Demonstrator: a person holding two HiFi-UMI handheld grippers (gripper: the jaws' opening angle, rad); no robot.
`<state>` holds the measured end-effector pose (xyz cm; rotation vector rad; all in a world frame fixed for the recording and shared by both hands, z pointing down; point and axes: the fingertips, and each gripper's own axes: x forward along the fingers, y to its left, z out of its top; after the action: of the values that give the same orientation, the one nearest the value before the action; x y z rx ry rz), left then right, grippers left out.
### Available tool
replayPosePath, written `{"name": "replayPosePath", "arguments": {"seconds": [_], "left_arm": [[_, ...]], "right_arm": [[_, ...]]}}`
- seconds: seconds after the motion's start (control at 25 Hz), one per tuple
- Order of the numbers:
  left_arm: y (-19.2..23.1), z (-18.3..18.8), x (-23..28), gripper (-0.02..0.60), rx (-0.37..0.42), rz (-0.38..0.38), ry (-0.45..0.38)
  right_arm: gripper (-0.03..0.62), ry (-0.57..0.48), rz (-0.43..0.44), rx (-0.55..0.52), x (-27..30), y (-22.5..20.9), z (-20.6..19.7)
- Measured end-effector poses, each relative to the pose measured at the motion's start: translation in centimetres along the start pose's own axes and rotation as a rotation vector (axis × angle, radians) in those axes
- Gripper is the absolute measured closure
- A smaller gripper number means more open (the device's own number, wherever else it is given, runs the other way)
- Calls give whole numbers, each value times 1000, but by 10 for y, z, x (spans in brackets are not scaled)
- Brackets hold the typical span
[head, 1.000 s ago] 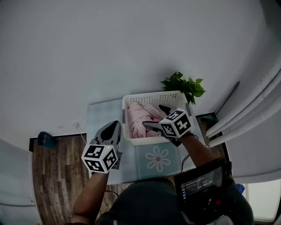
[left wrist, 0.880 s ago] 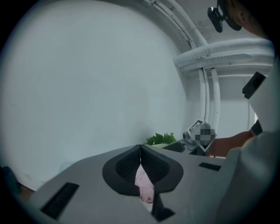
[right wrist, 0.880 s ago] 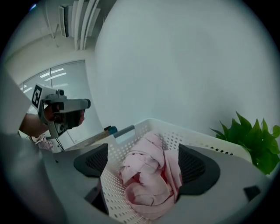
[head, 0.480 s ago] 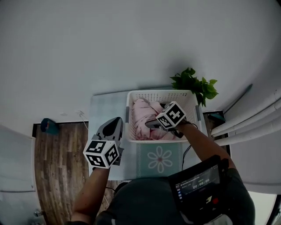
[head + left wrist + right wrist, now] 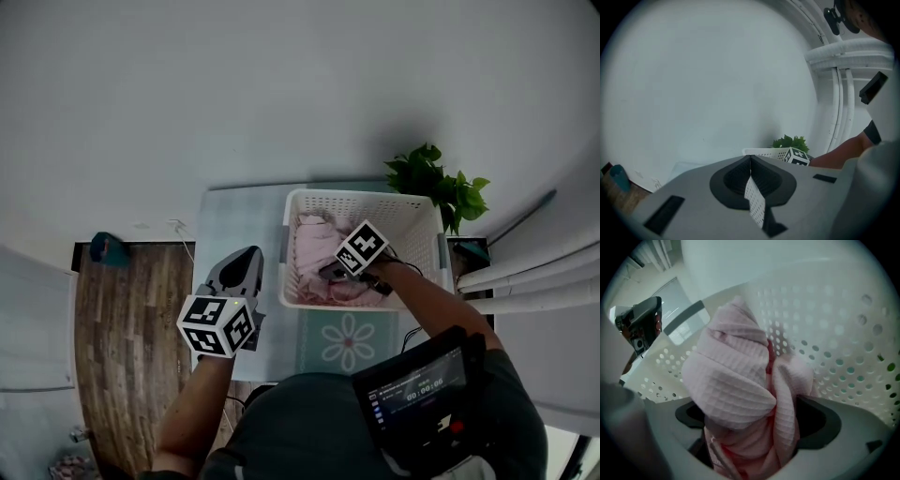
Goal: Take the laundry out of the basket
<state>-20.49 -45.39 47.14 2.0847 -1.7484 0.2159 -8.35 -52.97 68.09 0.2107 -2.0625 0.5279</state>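
Observation:
A white perforated laundry basket (image 5: 361,199) stands on a pale table, with pink waffle-weave laundry (image 5: 314,248) bunched in its left half. My right gripper (image 5: 330,272) reaches down inside the basket onto that laundry. In the right gripper view its jaws stand wide apart, and a thick fold of the pink laundry (image 5: 736,376) fills the gap between them, with the basket wall (image 5: 834,324) just behind. My left gripper (image 5: 246,255) hovers over the table left of the basket, jaws closed tip to tip on nothing (image 5: 750,158).
A leafy green plant (image 5: 441,183) stands behind the basket's right corner. A flower-print mat (image 5: 347,337) lies in front of the basket. Wooden floor (image 5: 122,319) with a teal object (image 5: 108,248) lies to the left. White pipes (image 5: 525,262) run along the right.
My right gripper has sunk from above the basket's front rim down among the pink laundry. The left gripper has stayed put beside the basket.

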Motion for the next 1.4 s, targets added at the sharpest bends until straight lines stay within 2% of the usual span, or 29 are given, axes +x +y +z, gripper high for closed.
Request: {"name": "replayPosePath", "arguments": {"seconds": [0.24, 0.48, 0.6, 0.72, 0.84, 0.96, 1.16, 1.28, 1.4], "left_arm": [[16, -2, 1, 571, -26, 21, 4], [24, -11, 0, 571, -47, 37, 8], [30, -16, -4, 571, -67, 52, 6], [33, -24, -9, 571, -88, 65, 12], [34, -25, -13, 571, -92, 74, 6], [33, -19, -20, 571, -84, 78, -16], [31, -8, -36, 571, -57, 82, -35], [36, -5, -45, 572, -58, 98, -47], [33, -3, -51, 572, -61, 96, -61]], "right_arm": [[54, 41, 17, 31, 29, -6, -12], [56, 123, 7, -28, 47, -11, -13], [75, 124, -7, -84, 51, -10, -10], [144, 99, -15, -135, 49, -4, -7], [250, 71, -29, -184, 45, 5, -4], [316, 45, -23, -190, 40, 11, -3], [347, -19, 28, -133, 19, 19, 5], [349, -107, 53, -131, -2, 21, 19], [349, -200, 44, -162, -30, 26, 35]]}}
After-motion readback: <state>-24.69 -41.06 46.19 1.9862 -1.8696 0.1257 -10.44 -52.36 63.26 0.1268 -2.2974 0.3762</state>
